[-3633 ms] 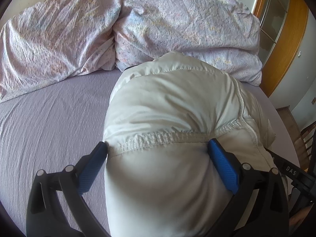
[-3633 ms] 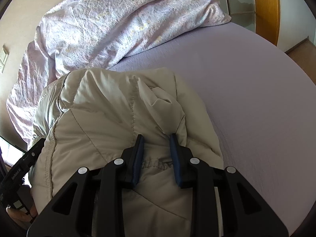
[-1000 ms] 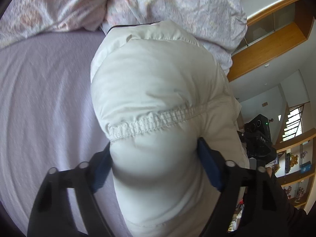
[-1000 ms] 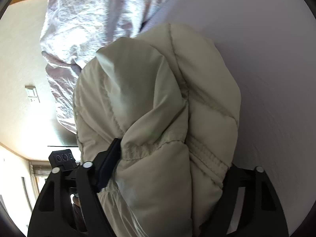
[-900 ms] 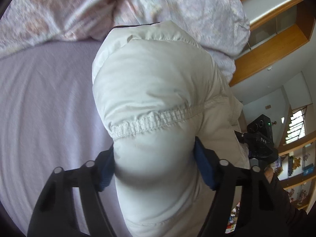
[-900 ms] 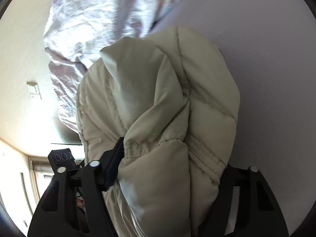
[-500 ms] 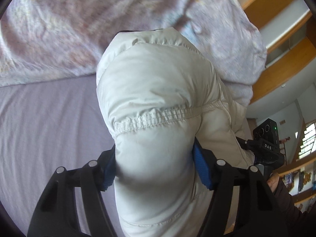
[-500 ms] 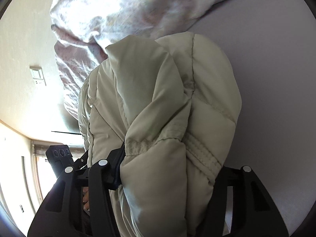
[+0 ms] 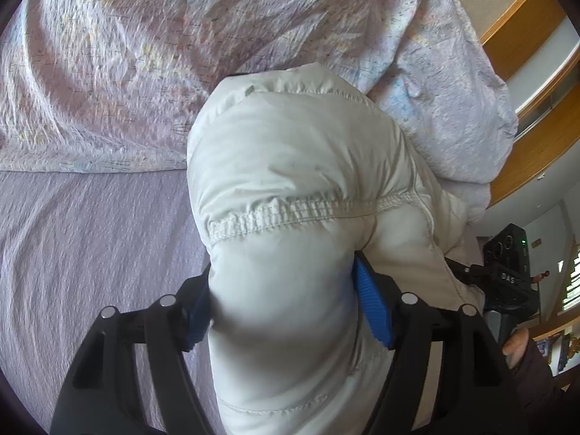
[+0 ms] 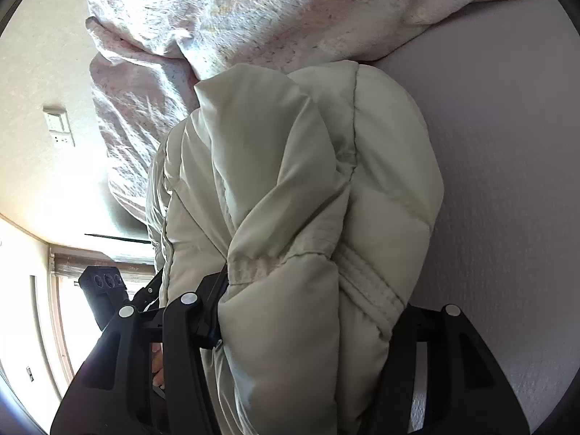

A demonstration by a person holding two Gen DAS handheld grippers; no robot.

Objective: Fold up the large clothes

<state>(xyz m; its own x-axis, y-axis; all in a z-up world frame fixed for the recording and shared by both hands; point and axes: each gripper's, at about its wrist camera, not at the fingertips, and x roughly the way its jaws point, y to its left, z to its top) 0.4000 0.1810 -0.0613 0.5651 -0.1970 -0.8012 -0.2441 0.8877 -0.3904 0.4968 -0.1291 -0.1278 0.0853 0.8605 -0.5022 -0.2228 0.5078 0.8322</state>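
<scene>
Left claw (image 9: 286,301) clamped on a thick roll of cream puffer jacket (image 9: 301,166), blue pads (image 9: 373,311) pressed into the padding on both sides, jaws just eased a touch wider yet no daylight between pad and cloth. Elastic-stitched hem seam (image 9: 290,214) running across the bundle just ahead of the pads. Jacket bulging forward from the grip, far end lying against the crumpled floral duvet (image 9: 145,54), lilac bed sheet (image 9: 72,235) stretching away on the left of the view. Over on the right edge, the other gripper's black camera body and a bit of a hand (image 9: 516,344) in a dark sleeve.

From the right wrist view: right claw (image 10: 308,308) likewise gripping the jacket (image 10: 297,188), a fat quilted wad jammed between the black fingers (image 10: 214,290), jaws drawn in further within the last second and now steady. Right-hand fingertip buried behind the padding, out of sight. Ribbed cream band (image 10: 369,290) crossing the bundle near the grip. Garment held up off the pale sheet (image 10: 507,181), top of it reaching the duvet (image 10: 272,11). Wall with a light switch (image 10: 58,127) at left, bright window below it, the left gripper's camera block in silhouette there.

Jacket bunched between both claws, over the bed, near the pillow end.
</scene>
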